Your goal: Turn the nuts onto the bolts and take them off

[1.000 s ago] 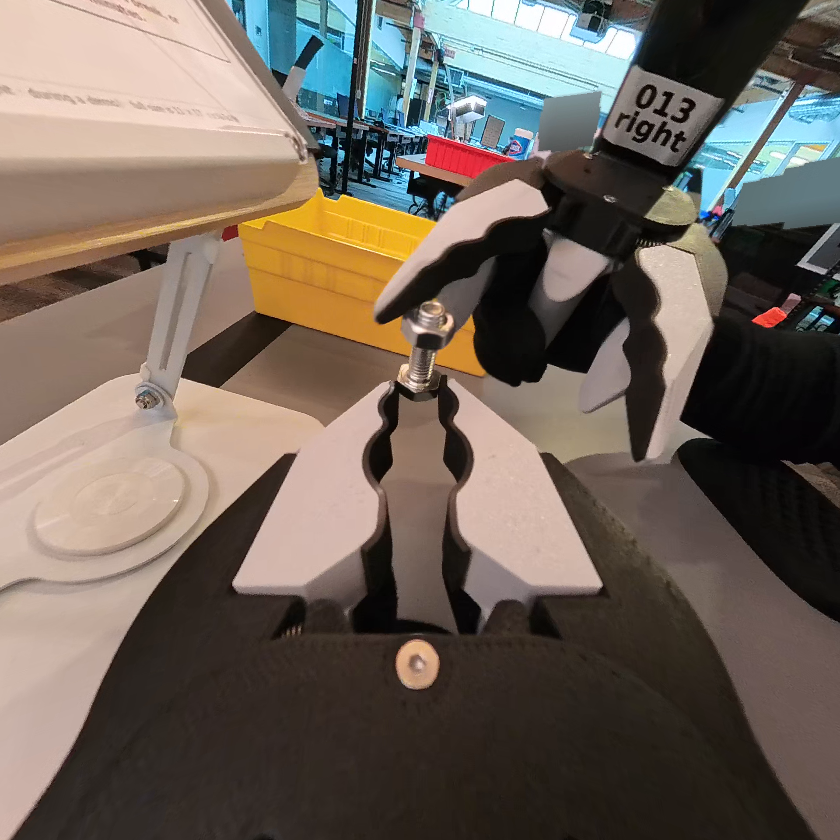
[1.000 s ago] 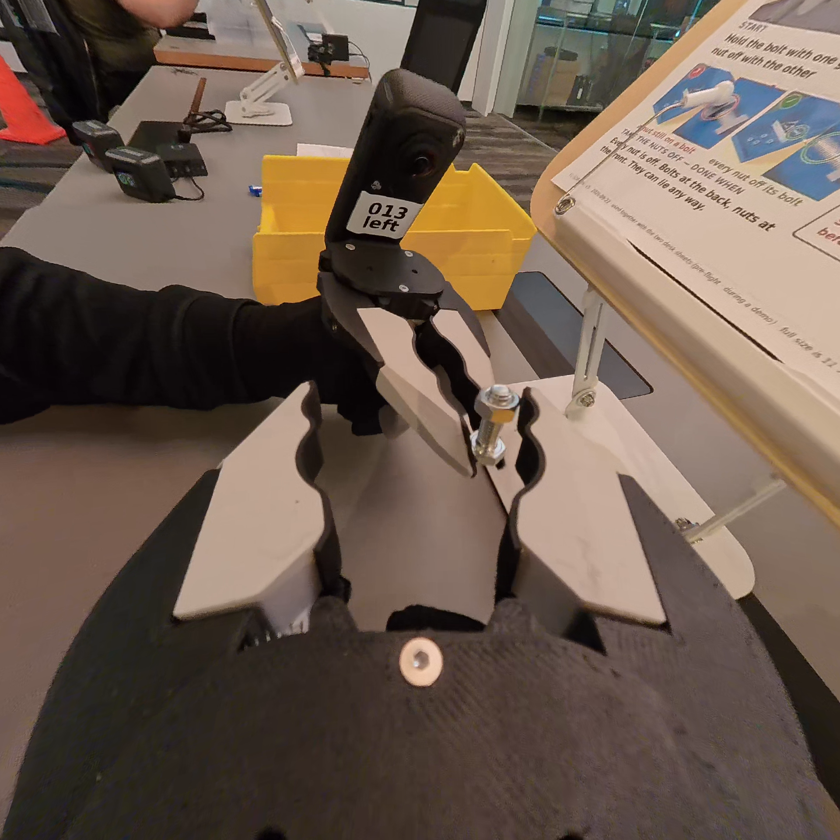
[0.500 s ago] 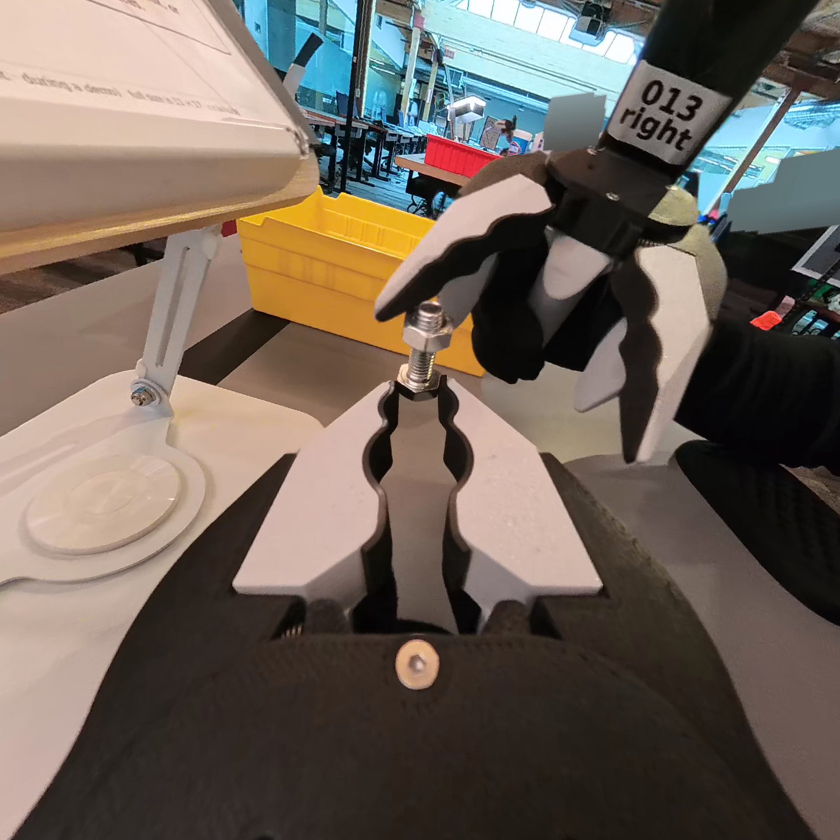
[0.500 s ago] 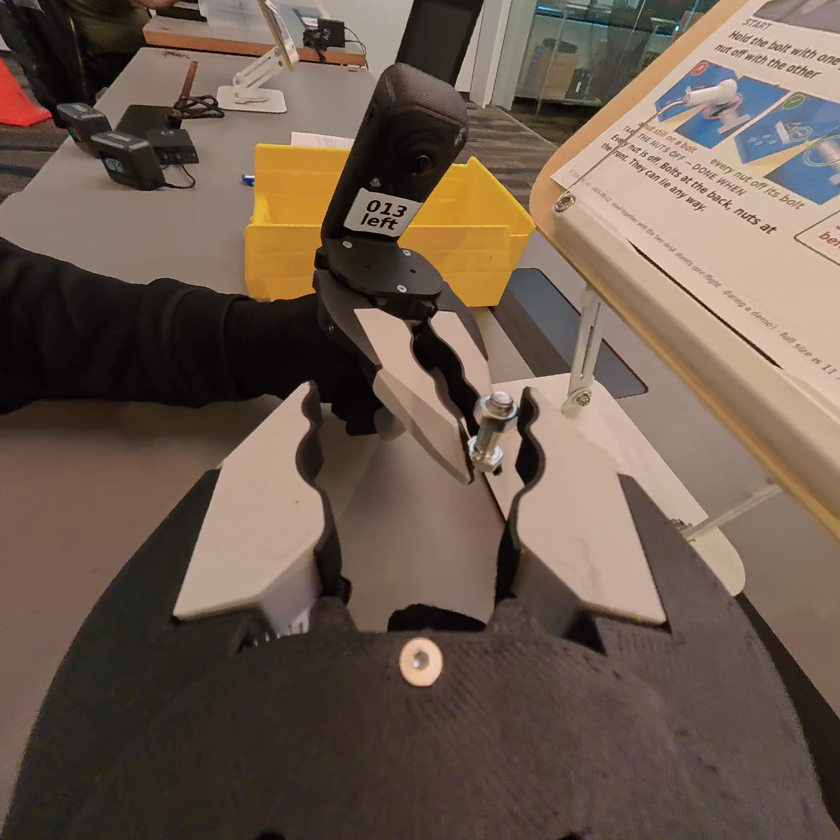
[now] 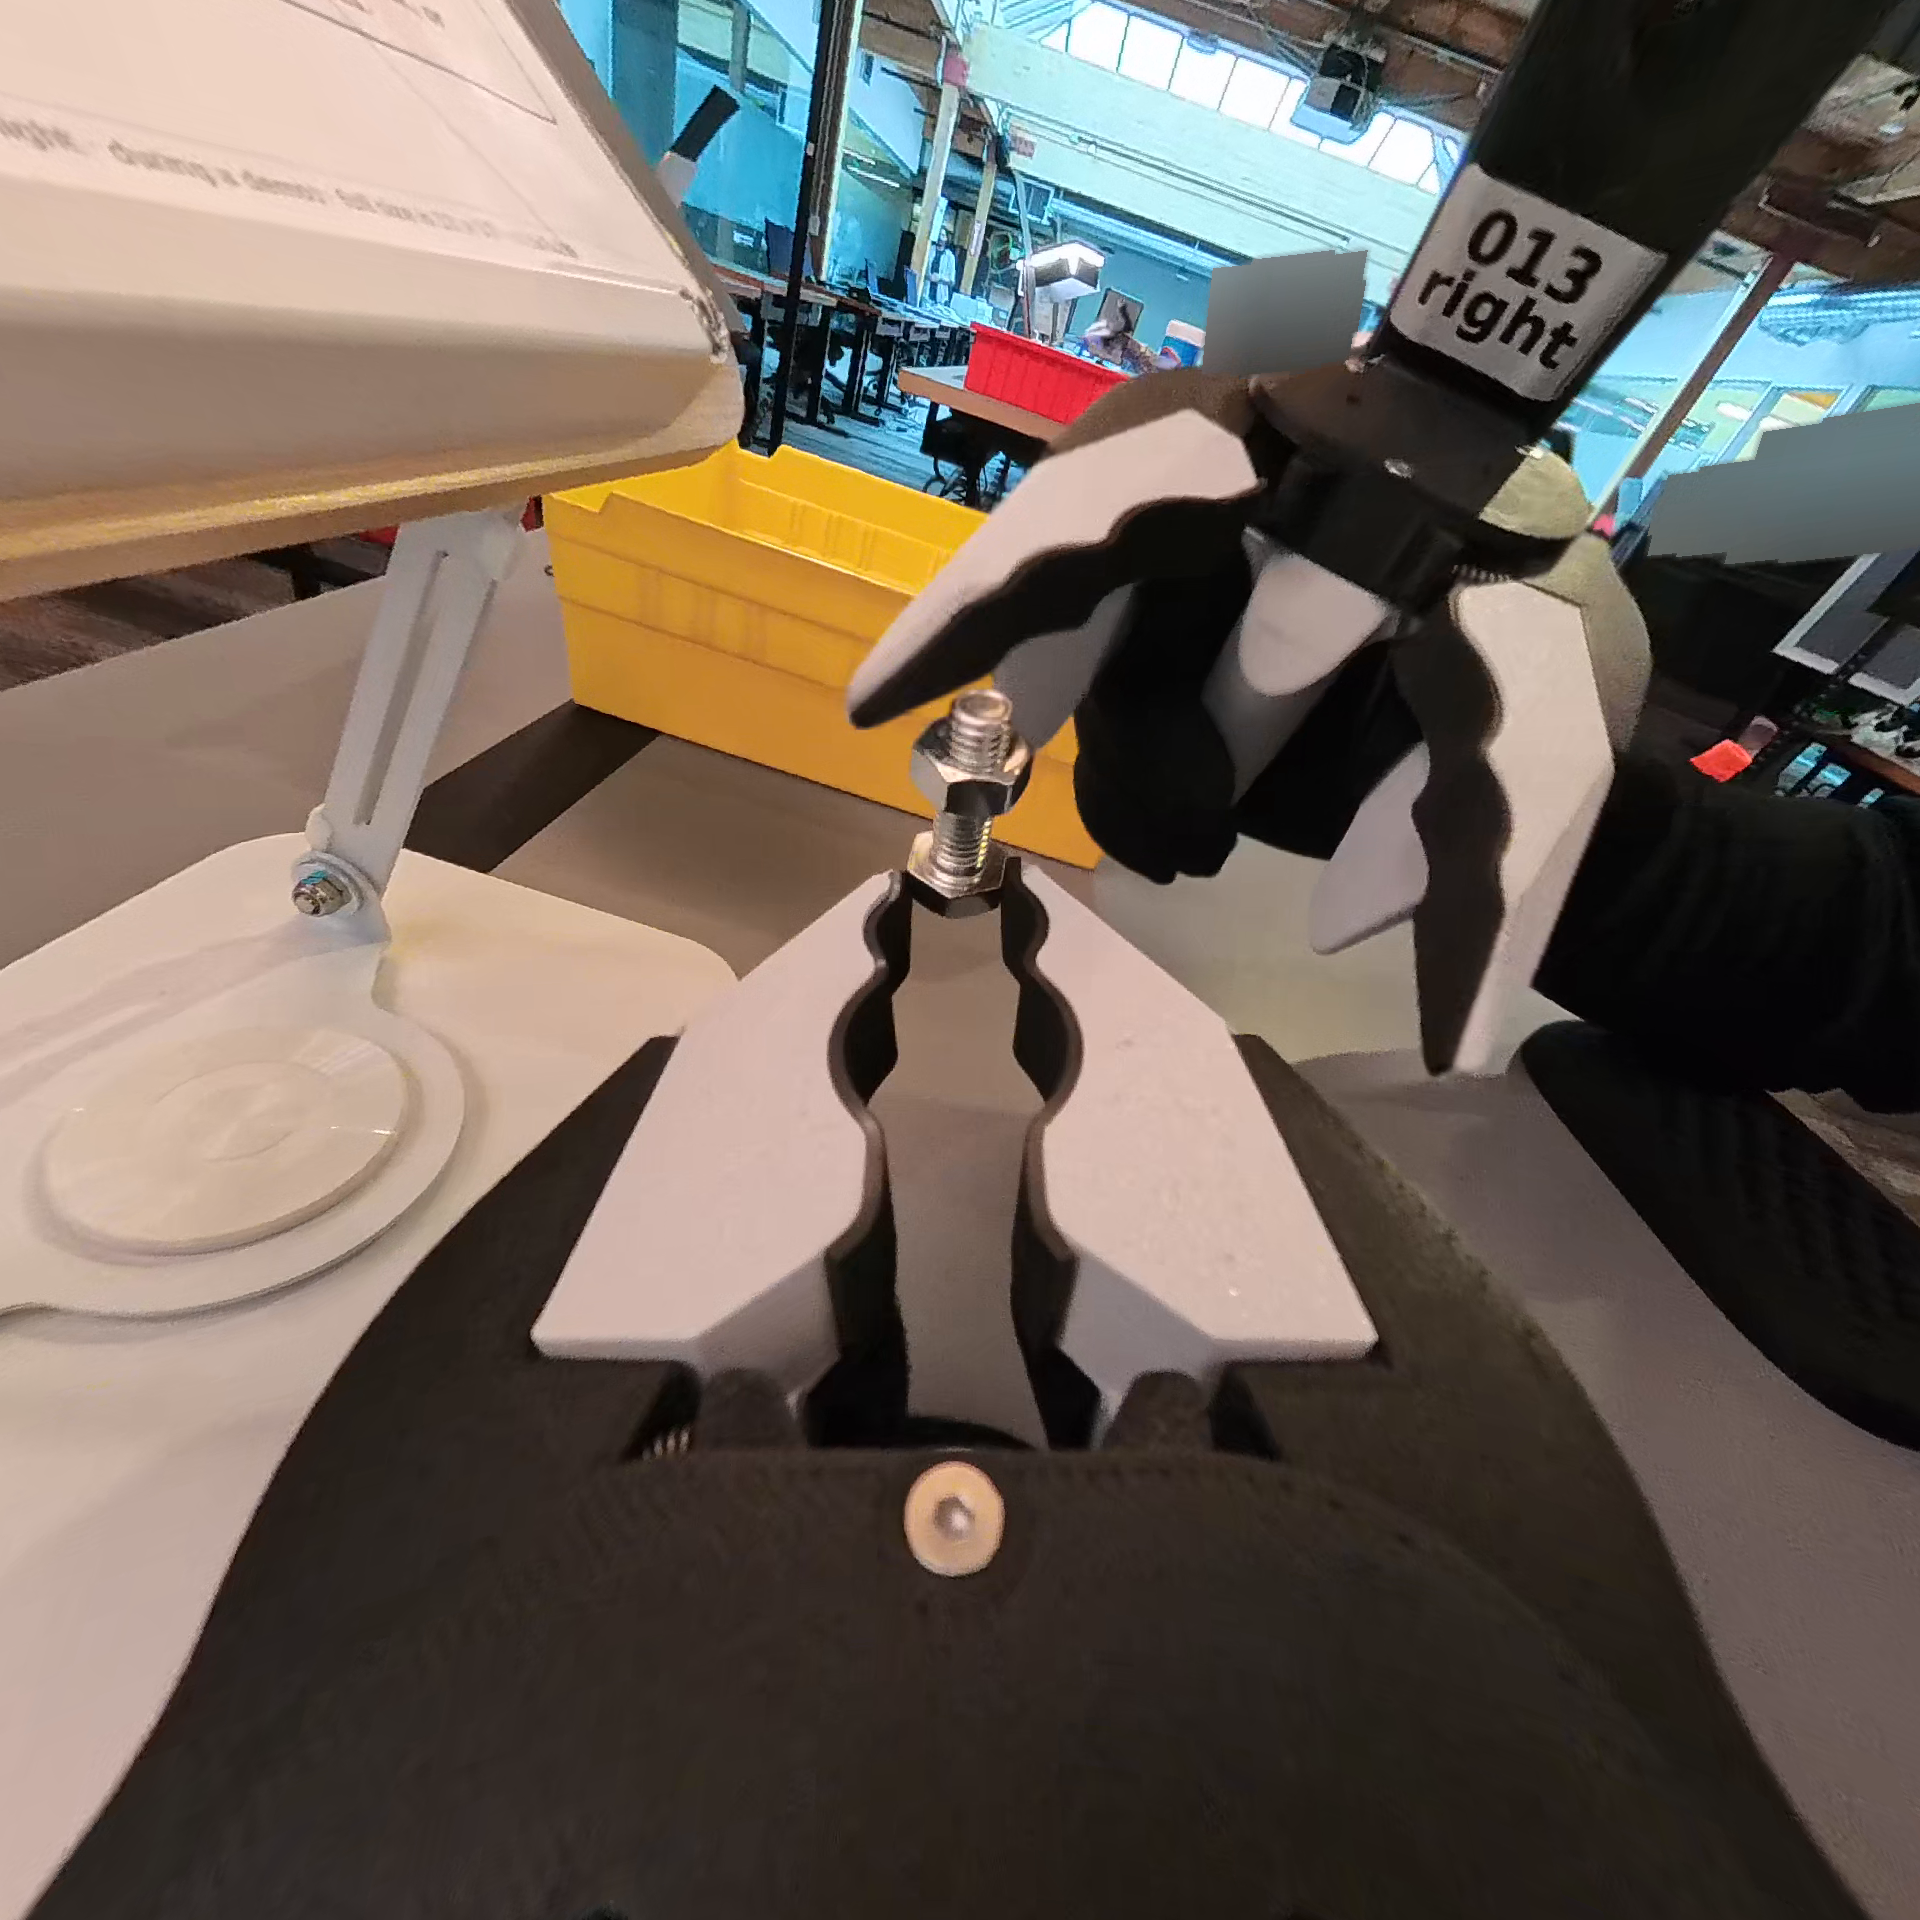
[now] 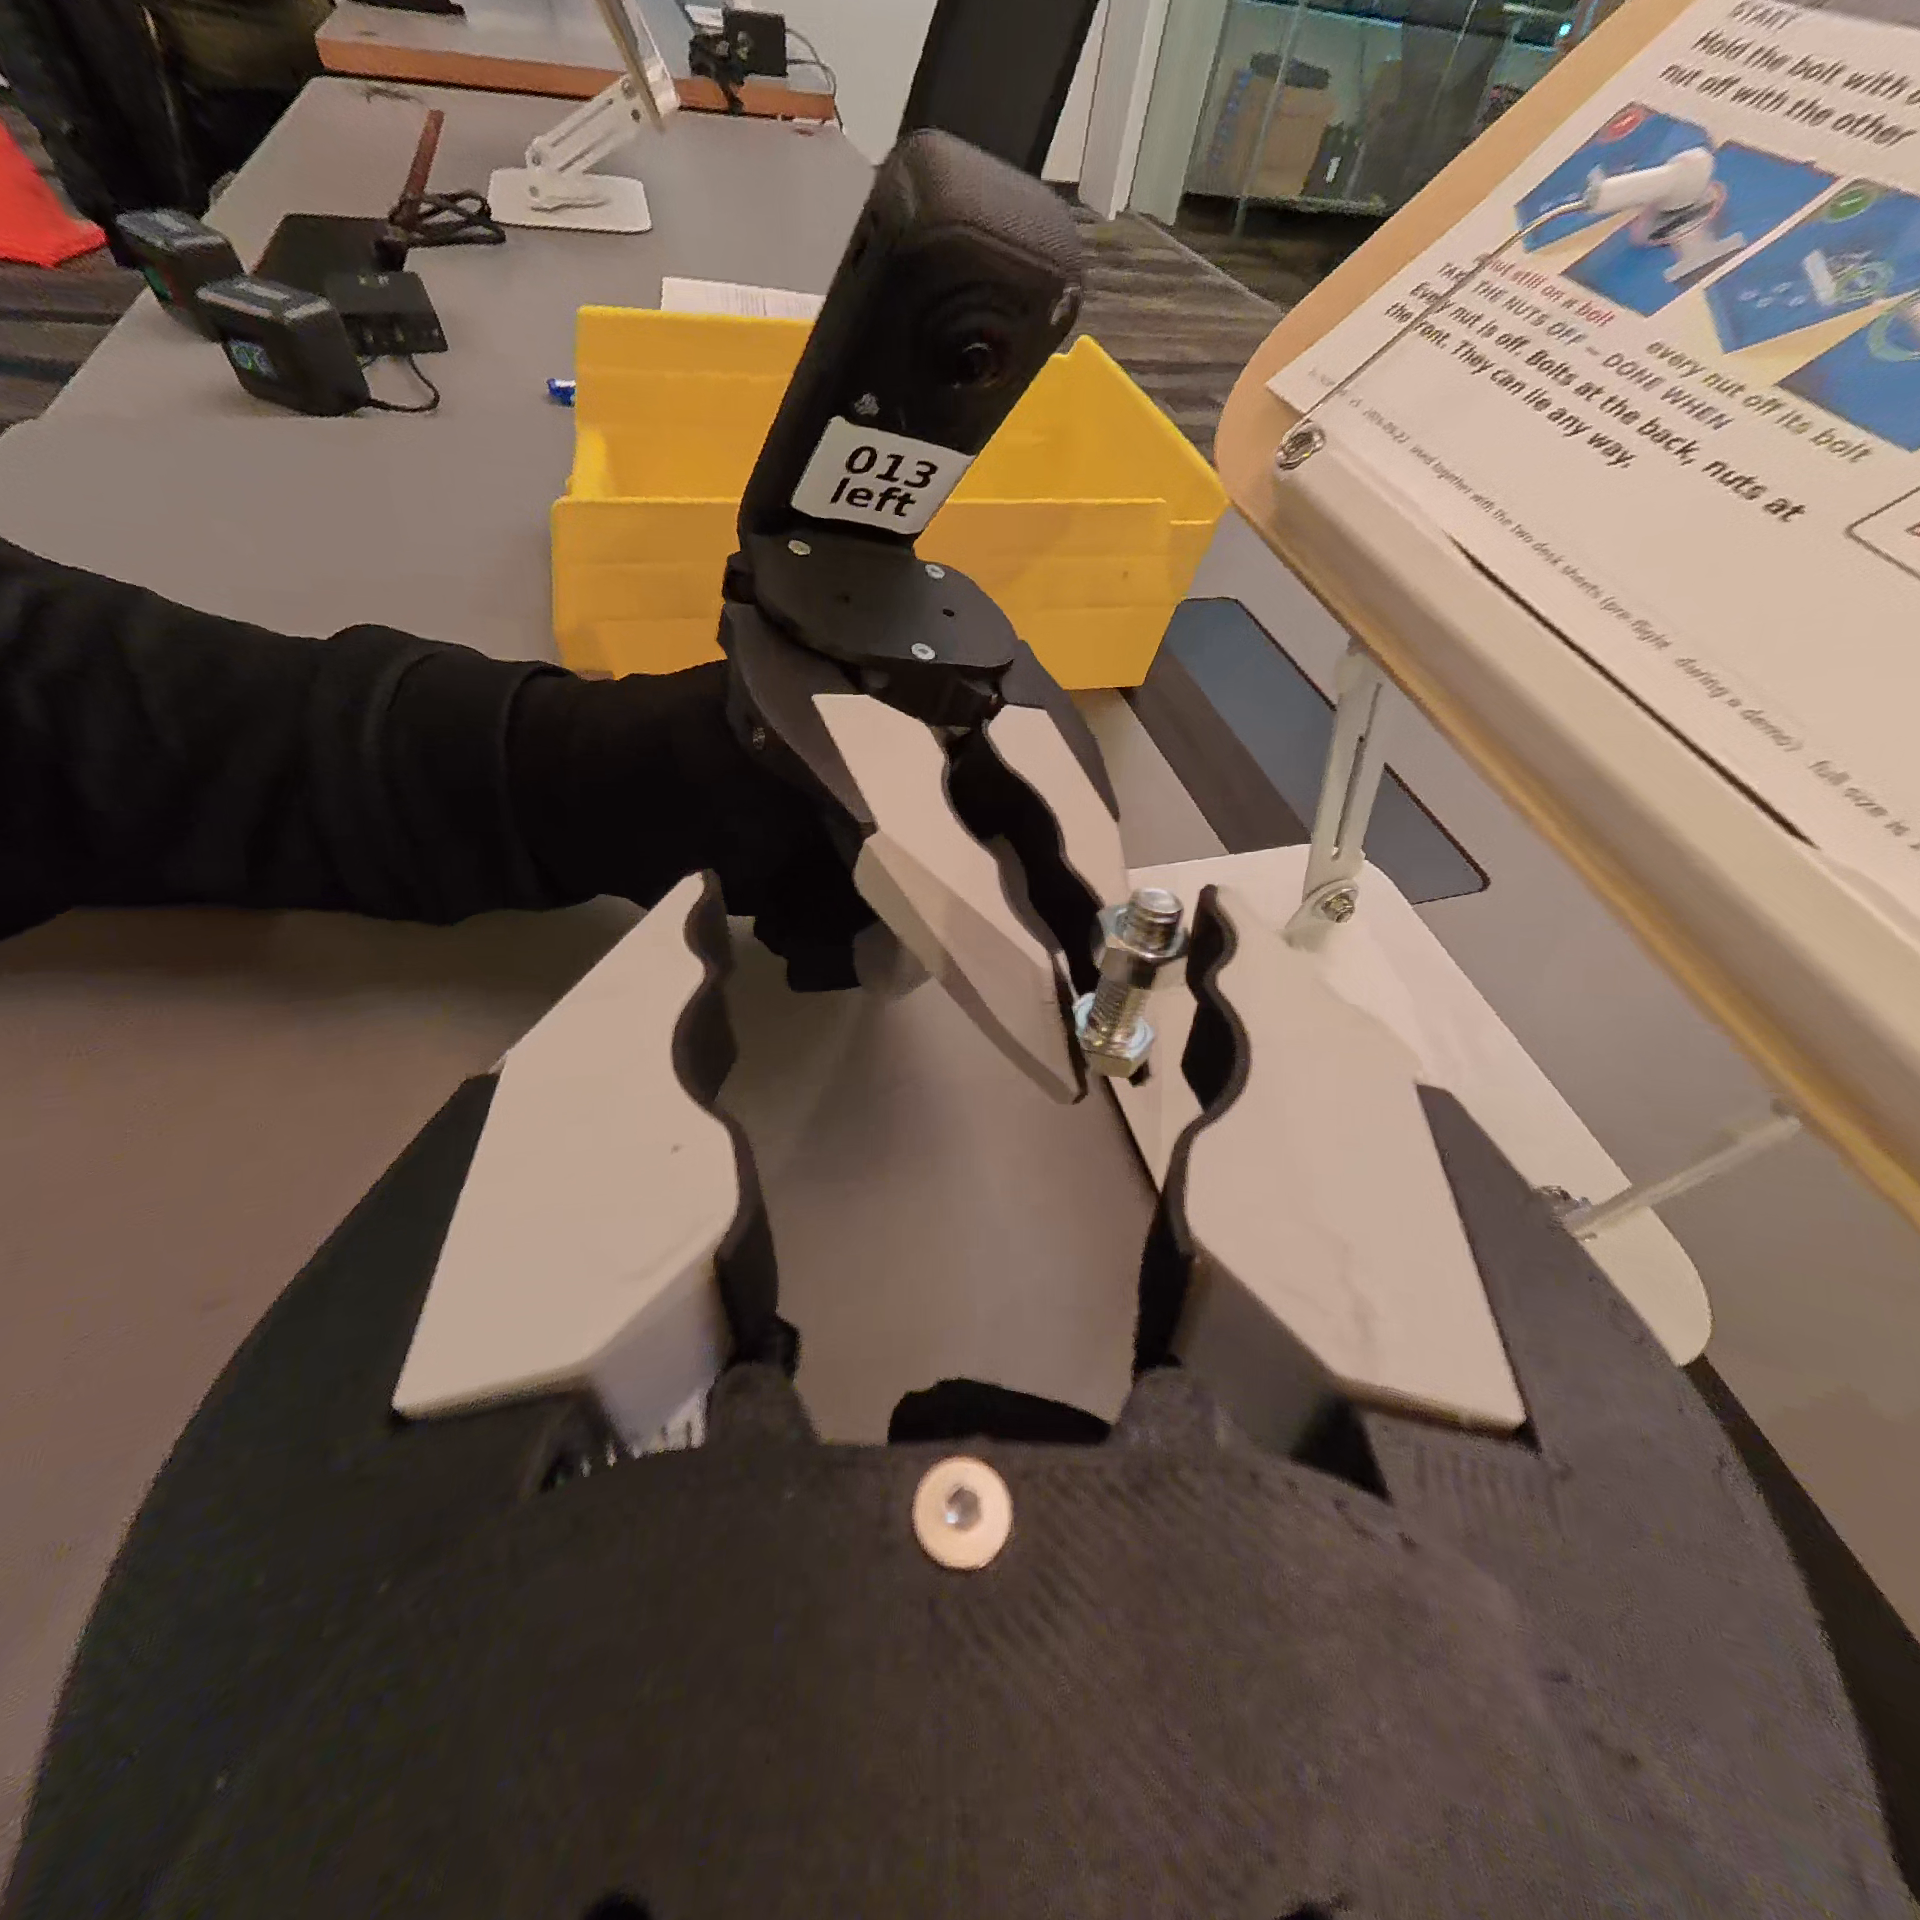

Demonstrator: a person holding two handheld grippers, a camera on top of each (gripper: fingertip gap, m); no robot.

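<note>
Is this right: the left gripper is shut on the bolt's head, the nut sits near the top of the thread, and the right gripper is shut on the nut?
Not quite. The right gripper is open, one finger beside the nut, as the right wrist view shows. The rest holds: the left gripper is shut on the bolt's head, the nut near the thread's top.
</note>
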